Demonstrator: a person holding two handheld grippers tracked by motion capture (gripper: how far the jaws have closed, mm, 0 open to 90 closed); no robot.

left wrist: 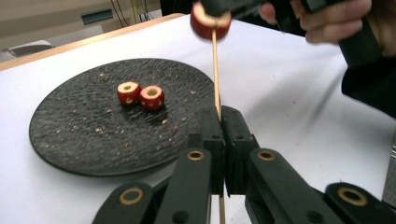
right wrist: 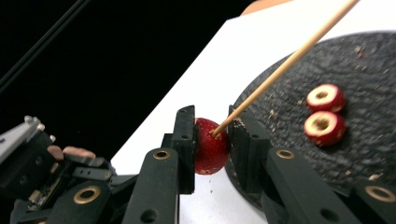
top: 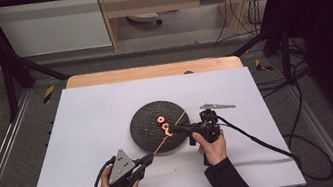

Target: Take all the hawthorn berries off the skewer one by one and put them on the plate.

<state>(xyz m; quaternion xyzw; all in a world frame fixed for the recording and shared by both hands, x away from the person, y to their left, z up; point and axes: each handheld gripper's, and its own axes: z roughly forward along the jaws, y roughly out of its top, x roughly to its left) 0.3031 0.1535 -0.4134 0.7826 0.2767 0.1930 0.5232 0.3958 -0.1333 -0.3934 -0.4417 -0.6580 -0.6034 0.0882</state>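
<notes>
A round black slate plate lies mid-table with two cored red fruit pieces on it. My left gripper sits in front of the plate, shut on a thin wooden skewer that slants up and to the right. In the left gripper view the skewer rises from the closed jaws into a third red fruit. My right gripper is shut on that red fruit, and the skewer enters the fruit's cored end. The two loose pieces lie on the plate beyond.
A white sheet covers the table, with a wooden edge at the back. Crumbs dot the plate. Cables trail from both grippers over the front and right of the sheet. A dark frame and floor surround the table.
</notes>
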